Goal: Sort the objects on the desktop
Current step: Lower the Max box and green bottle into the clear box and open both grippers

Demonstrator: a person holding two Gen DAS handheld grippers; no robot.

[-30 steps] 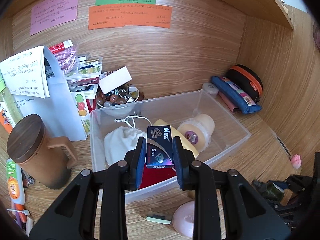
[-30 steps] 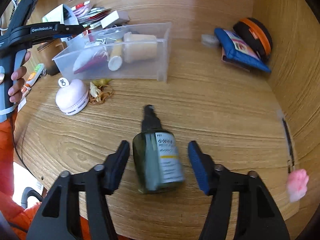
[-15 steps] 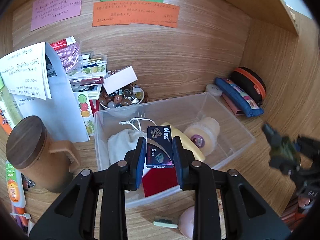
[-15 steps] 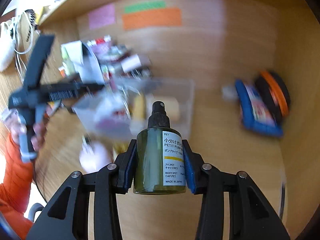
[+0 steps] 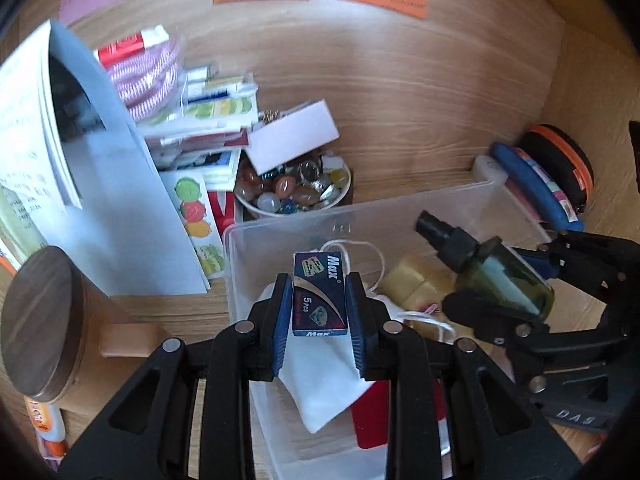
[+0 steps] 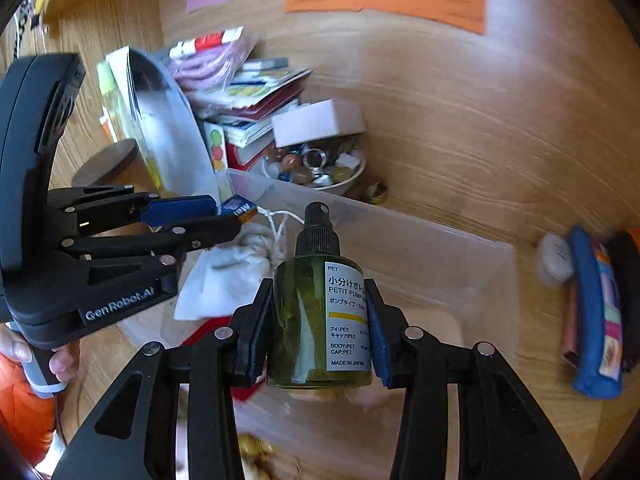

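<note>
My left gripper [image 5: 319, 300] is shut on a small blue "Max" box [image 5: 319, 294] and holds it over the clear plastic bin [image 5: 280, 226]. My right gripper [image 6: 320, 320] is shut on a green pump bottle [image 6: 316, 312] with a black cap, also above the bin [image 6: 440, 240]. The bottle [image 5: 500, 276] and right gripper show at the right of the left wrist view. The left gripper [image 6: 224, 216] with the box shows at the left of the right wrist view. Inside the bin lie a white cloth pouch [image 5: 328, 376], a yellow item [image 5: 416, 280] and a red item [image 5: 372, 416].
A bowl of glass pebbles [image 5: 296, 192] stands behind the bin, with stacked booklets and papers [image 5: 100, 184] to its left. A lidded wooden mug [image 5: 44, 320] is at the left. A blue pencil case [image 5: 536, 184] and an orange-rimmed black pouch [image 5: 560, 160] lie at the right.
My right gripper has closed on the green bottle, lifted it off the desk and carried it over the bin. My left gripper has moved closer over the bin with the box.
</note>
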